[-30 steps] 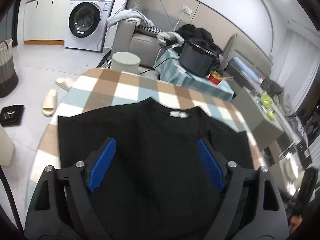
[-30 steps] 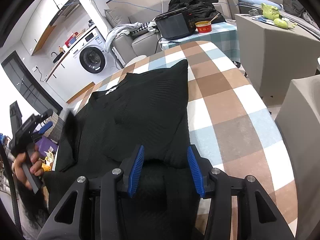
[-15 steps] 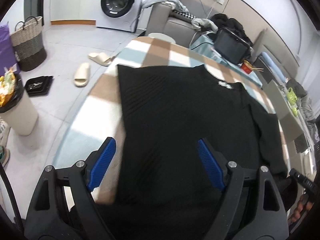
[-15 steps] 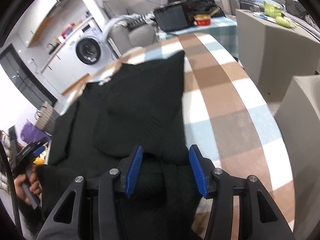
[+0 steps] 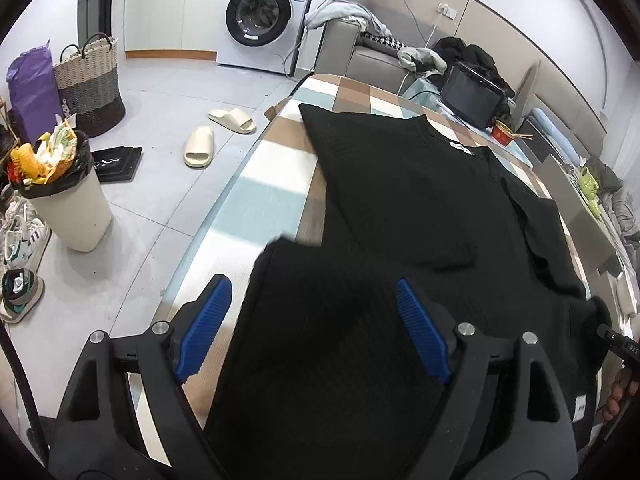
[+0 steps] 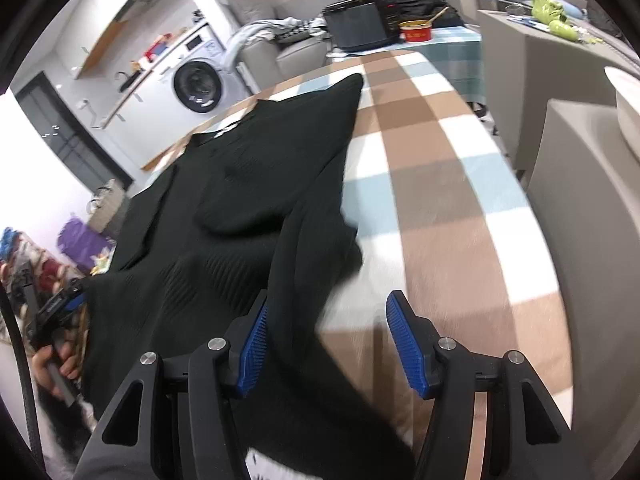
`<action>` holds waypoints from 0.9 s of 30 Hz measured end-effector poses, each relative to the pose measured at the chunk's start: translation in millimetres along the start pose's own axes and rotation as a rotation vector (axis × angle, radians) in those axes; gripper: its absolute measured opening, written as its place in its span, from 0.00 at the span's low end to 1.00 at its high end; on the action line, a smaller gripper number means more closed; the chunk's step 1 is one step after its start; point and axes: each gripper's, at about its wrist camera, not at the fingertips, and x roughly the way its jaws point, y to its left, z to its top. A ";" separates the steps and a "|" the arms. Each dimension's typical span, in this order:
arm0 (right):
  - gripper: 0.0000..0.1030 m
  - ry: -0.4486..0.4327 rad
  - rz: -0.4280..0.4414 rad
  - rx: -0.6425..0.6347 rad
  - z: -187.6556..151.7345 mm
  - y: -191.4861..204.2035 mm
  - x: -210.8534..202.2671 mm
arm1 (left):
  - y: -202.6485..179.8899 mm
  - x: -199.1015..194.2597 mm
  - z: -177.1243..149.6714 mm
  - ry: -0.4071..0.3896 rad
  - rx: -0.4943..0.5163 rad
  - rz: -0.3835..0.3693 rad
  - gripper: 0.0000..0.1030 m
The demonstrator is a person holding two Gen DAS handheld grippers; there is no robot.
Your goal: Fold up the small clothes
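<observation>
A black knit sweater lies spread on the checked table, collar label at the far end. My left gripper hovers wide open over the near left part of the sweater, where a folded sleeve end lies; its pads touch nothing. In the right wrist view the sweater fills the left half of the table. The jaws of my right gripper are opening; a strip of the sweater's side runs between them next to the left pad, and neither pad presses on it.
On the floor to the left are a full waste bin, two slippers, a woven basket and a washing machine. Beyond the table stand a black cooker and a red bowl. A grey cabinet flanks the right.
My left gripper has swung left and down, from over the sweater's middle to its near left side. The right jaws have widened and the cloth between them has slackened.
</observation>
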 end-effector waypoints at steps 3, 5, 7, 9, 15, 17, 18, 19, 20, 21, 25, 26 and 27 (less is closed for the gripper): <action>0.57 0.000 0.038 -0.026 -16.1 0.3 -5.8 | 5.9 -15.4 -18.6 -0.012 0.003 0.019 0.80; 0.57 0.004 0.051 -0.049 -26.7 2.0 -8.4 | 10.2 -21.5 -29.0 -0.008 0.000 0.016 0.80; 0.57 0.018 0.053 -0.055 -35.0 1.1 -7.6 | 14.7 -25.3 -39.8 0.004 0.000 0.025 0.80; 0.57 0.018 0.061 -0.062 -41.5 0.5 -8.3 | 18.3 -26.4 -47.9 0.015 0.006 0.045 0.80; 0.58 0.012 0.065 -0.079 -47.6 -0.7 -12.9 | 27.7 -22.0 -56.5 0.034 -0.006 0.044 0.80; 0.57 0.011 0.067 -0.091 -46.2 0.2 -11.8 | 26.0 -16.3 -55.2 0.048 0.001 0.041 0.80; 0.57 0.014 0.068 -0.100 -45.1 1.9 -10.5 | 23.3 -15.8 -55.2 0.051 0.014 0.045 0.80; 0.51 0.018 0.072 -0.107 -43.6 2.7 -8.8 | 20.9 -12.8 -52.8 0.054 0.025 0.037 0.80; 0.44 0.022 0.080 -0.119 -42.3 4.6 -6.9 | 18.2 -10.8 -50.3 0.059 0.037 0.024 0.80; 0.30 0.023 0.084 -0.133 -41.6 6.9 -5.7 | 14.7 -9.0 -49.3 0.065 0.049 0.014 0.78; 0.05 -0.011 0.134 -0.178 -40.1 14.4 -8.5 | 2.9 -4.9 -45.1 0.066 0.090 0.007 0.36; 0.05 -0.030 0.153 -0.166 -38.8 13.4 -12.0 | 1.4 -5.3 -44.8 0.067 0.095 0.000 0.24; 0.04 -0.058 0.163 -0.148 -37.0 11.3 -17.3 | 0.2 -6.0 -44.6 0.070 0.095 -0.020 0.10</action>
